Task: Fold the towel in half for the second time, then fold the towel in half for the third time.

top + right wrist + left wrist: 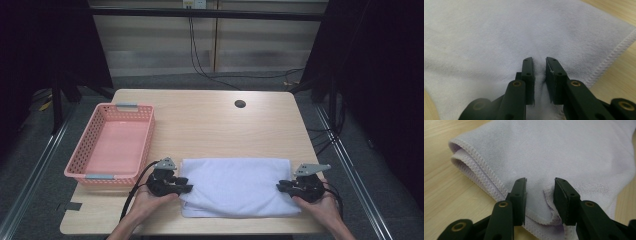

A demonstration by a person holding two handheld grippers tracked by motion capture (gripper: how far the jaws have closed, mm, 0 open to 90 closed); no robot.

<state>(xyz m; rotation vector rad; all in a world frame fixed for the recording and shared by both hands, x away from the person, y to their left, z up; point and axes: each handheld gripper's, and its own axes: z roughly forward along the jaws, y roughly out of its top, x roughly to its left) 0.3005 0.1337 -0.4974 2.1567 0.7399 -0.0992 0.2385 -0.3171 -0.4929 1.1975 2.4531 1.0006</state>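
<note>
Basket: the empty pink plastic slotted basket point(117, 145) stands at the table's left edge, just beside the left hand, probably waiting for the cloth.
Left gripper: the black two-jaw left gripper point(540, 192) lies low at the cloth's left end, jaws part-way apart with a puckered fold between them; whether the pads pinch that fold I cannot tell.
Towel: the folded pale lilac terry towel point(235, 186) lies flat on the light wooden table point(210, 120), near its front edge, between both grippers.
Right gripper: the black two-jaw right gripper point(539, 72) is nearly closed, a ridge of towel gathered in the narrow gap, apparently gripped for lifting.
Hidden: the layers under each jaw and the towel's underside.
</note>
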